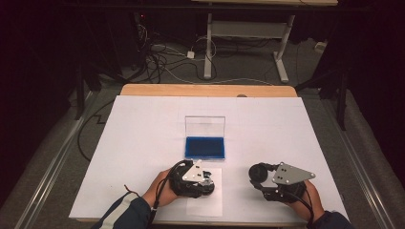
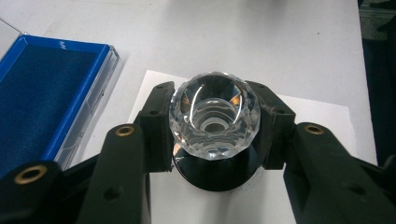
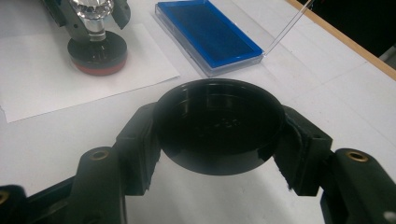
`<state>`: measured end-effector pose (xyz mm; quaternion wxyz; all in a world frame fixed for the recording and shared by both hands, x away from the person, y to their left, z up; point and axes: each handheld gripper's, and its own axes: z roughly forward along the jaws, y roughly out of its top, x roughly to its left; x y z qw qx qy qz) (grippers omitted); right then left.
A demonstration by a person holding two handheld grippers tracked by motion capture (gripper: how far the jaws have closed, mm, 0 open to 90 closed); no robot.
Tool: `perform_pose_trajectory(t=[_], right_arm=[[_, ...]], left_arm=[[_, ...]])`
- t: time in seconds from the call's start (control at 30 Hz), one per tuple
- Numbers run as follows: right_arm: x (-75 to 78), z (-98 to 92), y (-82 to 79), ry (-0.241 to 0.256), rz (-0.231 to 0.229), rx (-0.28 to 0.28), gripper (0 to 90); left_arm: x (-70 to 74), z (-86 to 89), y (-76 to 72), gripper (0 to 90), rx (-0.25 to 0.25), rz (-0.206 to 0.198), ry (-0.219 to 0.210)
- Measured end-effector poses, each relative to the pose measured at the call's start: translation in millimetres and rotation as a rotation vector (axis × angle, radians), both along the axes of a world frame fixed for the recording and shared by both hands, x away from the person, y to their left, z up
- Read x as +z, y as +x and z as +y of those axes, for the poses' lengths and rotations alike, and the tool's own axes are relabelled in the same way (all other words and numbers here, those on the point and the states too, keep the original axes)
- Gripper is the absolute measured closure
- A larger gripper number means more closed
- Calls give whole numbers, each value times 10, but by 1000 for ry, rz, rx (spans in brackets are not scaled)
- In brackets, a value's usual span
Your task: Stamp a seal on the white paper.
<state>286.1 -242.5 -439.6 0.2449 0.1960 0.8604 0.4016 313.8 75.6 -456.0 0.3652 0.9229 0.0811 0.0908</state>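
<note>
From my remote seat I can make out little of the left claw (image 1: 206,183) in the high view, since its grey plate and the hand (image 1: 160,190) cover it, but its own camera shows both black jaws pressed against the one clear faceted crystal knob (image 2: 214,116) of a stamp, whose round black base (image 2: 219,175) sits on a single white sheet of paper (image 2: 317,114). The underside of that base is hidden there; from the right gripper view I see a red-orange band along its bottom edge (image 3: 99,69), touching the paper. The right claw (image 3: 218,130) is clamped around one round black shallow cap (image 3: 218,122), open side towards the camera and held clear above the white surface (image 3: 327,70); its inside is too dark for me to read any detail, and the claw's lower parts are cut off by the frame. In the high view this cap (image 1: 259,172) lies right of the paper, well apart from the stamp. I count one blue-lined flat clear plastic case (image 1: 205,147) beyond the paper, its transparent lid (image 1: 205,126) standing upright at the far side; in the left gripper view the case is cropped at the left edge. I can read no brand, label or writing on anything. The far room is dark, with a tangle of cables (image 1: 157,59) and one white frame leg (image 1: 208,45) on the floor.
</note>
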Motion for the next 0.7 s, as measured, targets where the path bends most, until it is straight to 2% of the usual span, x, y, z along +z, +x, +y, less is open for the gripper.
perform_pose_trajectory(t=[0.13, 0.23, 0.7], right_arm=[[0, 0, 0, 0, 0, -1, 387], [-1, 3, -1, 0, 1, 0, 386], [-4, 10, -3, -3, 3, 1, 386]], left_arm=[[-2, -15, 7, 542, 2, 3, 8], [-13, -13, 18, 542, 7, 16, -4], [-11, -34, 4, 542, 11, 3, 16]])
